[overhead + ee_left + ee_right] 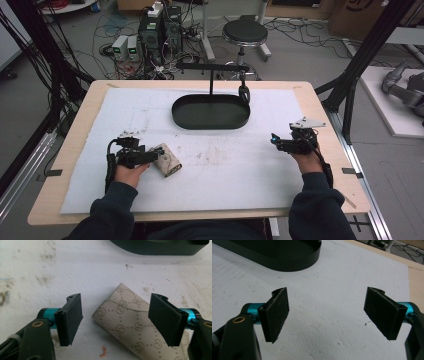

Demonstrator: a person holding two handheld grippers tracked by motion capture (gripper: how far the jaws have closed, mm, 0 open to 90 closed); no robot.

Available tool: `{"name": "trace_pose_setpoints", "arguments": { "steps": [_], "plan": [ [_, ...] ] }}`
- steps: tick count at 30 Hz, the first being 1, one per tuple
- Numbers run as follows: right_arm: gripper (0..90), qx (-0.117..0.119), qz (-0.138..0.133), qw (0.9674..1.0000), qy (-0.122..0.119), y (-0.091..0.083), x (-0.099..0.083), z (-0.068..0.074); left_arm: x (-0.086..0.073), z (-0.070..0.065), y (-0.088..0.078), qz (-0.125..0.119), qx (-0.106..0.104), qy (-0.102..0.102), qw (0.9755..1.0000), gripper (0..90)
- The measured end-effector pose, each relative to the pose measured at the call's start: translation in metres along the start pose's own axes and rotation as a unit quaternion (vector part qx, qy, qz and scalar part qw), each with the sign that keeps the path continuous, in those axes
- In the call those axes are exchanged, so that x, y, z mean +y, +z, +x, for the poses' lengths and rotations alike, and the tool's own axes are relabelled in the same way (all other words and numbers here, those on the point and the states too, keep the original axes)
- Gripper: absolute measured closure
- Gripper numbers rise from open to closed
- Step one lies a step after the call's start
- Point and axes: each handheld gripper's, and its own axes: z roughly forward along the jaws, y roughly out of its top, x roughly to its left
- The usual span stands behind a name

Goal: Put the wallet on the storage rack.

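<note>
left gripper (116, 318): released, jaws astride patterned pouch (125, 322) | right gripper (327, 315): released, idle | risk: soft pouch may be pinched off-centre and slip when lifted

Lighting's pretty flat and soft overall, looks like overhead room light, no hard shadows anywhere. In the high view the white mat (210, 150) is the brightest thing going and the floor around the table goes dim and grey. That shot is low-res and mushy, fine detail smears. The black tray (210, 112) is just a dark blob with a faint sheen on its rim. Both gripper views are sharper up close, with soft shadows under the pads (71, 318); the far edges go a bit soft. No real glare.
</note>
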Motion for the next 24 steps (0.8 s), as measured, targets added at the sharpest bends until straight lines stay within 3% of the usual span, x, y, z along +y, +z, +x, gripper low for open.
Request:
{"name": "trace_pose_setpoints", "arguments": {
  "steps": [4, 7, 11, 13, 15, 17, 20, 23, 24],
  "plan": [
    [20.9, 0.001, 0.0, 1.0, -0.002, 0.0, 0.0, 0.001, -0.005, -0.007, 0.009, 0.007, 0.011, -0.014, 0.9998, 20.8],
    [20.9, -0.001, 0.002, 1.0, -0.003, 0.001, 0.0, 0.001, -0.008, -0.007, 0.017, 0.006, 0.001, -0.019, 0.9998, 18.7],
    [21.0, -0.002, 0.005, 1.0, -0.005, 0.001, 0.0, 0.002, -0.003, -0.005, 0.023, 0.017, -0.013, 0.016, 0.9996, 18.5],
    [21.0, -0.002, 0.004, 1.0, -0.005, 0.001, 0.0, 0.002, 0.0, -0.004, 0.024, 0.017, -0.021, 0.038, 0.9989, 23.0],
    [21.1, -0.002, 0.005, 1.0, -0.005, 0.001, 0.0, 0.002, 0.003, 0.0, 0.025, 0.02, -0.037, 0.042, 0.9982, 28.5],
    [21.1, 0.0, 0.006, 1.0, -0.005, 0.001, 0.0, 0.002, 0.009, 0.007, 0.028, 0.024, -0.064, 0.061, 0.9958, 33.8],
    [21.1, -0.001, 0.006, 1.0, -0.005, 0.002, 0.0, 0.003, 0.02, 0.013, 0.037, 0.044, -0.107, 0.102, 0.988, 34.2],
    [21.1, 0.001, 0.007, 1.0, -0.005, 0.002, 0.001, 0.004, 0.025, 0.013, 0.039, 0.042, -0.121, 0.124, 0.9839, 35.5],
    [21.1, 0.001, 0.007, 0.9999, -0.008, 0.003, 0.001, 0.004, 0.025, 0.012, 0.039, 0.037, -0.121, 0.126, 0.984, 36.3]
  ]
}}
